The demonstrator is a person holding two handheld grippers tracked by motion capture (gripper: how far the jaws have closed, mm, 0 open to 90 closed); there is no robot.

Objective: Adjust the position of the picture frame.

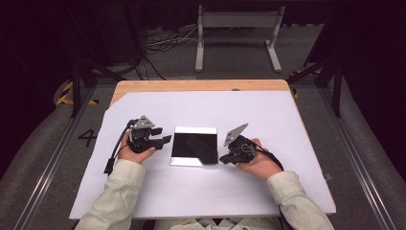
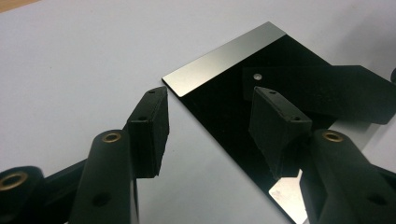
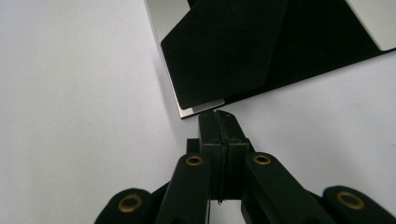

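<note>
From the high view I've got the left gripper (image 1: 160, 140) sitting just off the left edge of the black plate (image 1: 194, 146), and the right gripper (image 1: 226, 158) down at the plate's near right corner. The plate itself lies flat in the middle of the white sheet (image 1: 206, 187) that covers the wooden table (image 1: 191, 85), with a shiny silver strip along its far edge and another along its near edge. Switching to the left gripper view, the jaws stand fairly wide with nothing pinched between them: one pad (image 2: 149, 130) hangs over the white sheet (image 2: 70, 70) just outside the plate's edge, the other pad (image 2: 275, 126) is over the glossy black plate (image 2: 219, 107), so they straddle that edge, and I can see the pad mirrored in the surface. Can't tell if either pad actually touches the plate. In the right gripper view the right gripper (image 3: 219, 122) has its jaws pressed together, empty, tips right at the silver corner of the plate (image 3: 233, 56); looks like touching or as good as, honestly too close to call.
</note>
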